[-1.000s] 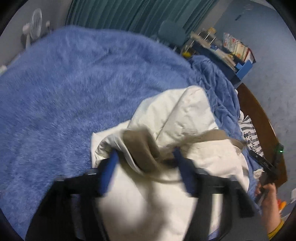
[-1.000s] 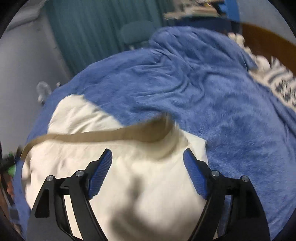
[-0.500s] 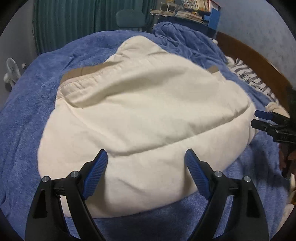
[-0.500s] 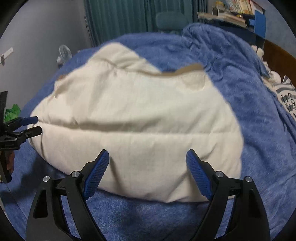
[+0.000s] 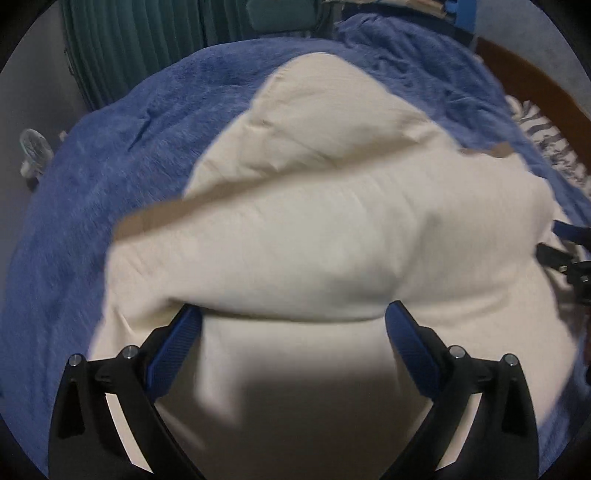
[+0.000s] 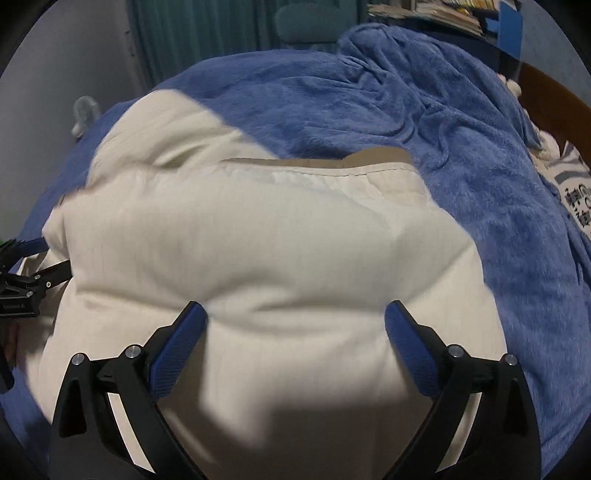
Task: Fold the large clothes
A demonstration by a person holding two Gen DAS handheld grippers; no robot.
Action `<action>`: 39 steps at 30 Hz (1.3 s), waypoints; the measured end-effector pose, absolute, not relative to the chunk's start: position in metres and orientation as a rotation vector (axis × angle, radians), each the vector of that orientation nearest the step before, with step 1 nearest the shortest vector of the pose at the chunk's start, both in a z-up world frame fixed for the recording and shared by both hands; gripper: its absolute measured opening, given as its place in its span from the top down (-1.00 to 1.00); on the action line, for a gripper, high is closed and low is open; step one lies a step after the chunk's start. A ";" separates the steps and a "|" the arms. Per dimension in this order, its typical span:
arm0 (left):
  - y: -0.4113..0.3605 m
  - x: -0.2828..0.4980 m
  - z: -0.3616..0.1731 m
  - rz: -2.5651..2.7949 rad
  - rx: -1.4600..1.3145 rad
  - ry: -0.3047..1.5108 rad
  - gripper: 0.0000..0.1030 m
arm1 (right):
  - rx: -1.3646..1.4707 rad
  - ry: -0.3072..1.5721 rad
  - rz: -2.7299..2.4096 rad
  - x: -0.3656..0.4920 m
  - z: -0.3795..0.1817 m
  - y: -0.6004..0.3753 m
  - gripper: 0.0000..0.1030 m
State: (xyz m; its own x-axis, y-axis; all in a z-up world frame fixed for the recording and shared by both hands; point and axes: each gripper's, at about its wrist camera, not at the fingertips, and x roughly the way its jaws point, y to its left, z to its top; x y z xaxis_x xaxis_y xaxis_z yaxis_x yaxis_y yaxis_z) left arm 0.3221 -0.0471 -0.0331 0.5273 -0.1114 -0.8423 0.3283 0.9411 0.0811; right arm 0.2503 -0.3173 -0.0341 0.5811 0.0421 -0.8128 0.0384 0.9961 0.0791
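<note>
Your left gripper (image 5: 293, 325) and right gripper (image 6: 295, 325) are opening wide, gripping nothing, over the cream garment (image 6: 258, 240) on the blue blanket (image 6: 406, 110).

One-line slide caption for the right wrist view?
Right tool, jaws opening, over a cream garment lying on a blue blanket.

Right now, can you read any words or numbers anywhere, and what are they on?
Striped cloth, right edge of the right wrist view: dark printed characters, too blurred to read.
Black mount, left edge: small pale lettering, too small to read.
Books on the shelf: nothing readable.
</note>
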 end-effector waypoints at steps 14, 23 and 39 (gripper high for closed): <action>-0.032 0.385 -0.068 -0.195 0.174 1.100 -0.88 | 0.202 1.074 -0.034 0.324 -0.074 -0.348 -0.89; -0.032 0.389 -0.083 -0.213 0.127 1.086 -0.89 | 0.180 1.048 -0.044 0.322 -0.091 -0.344 -0.89; -0.037 0.382 -0.089 -0.205 0.130 1.078 -0.89 | 0.150 1.046 -0.061 0.325 -0.097 -0.340 -0.89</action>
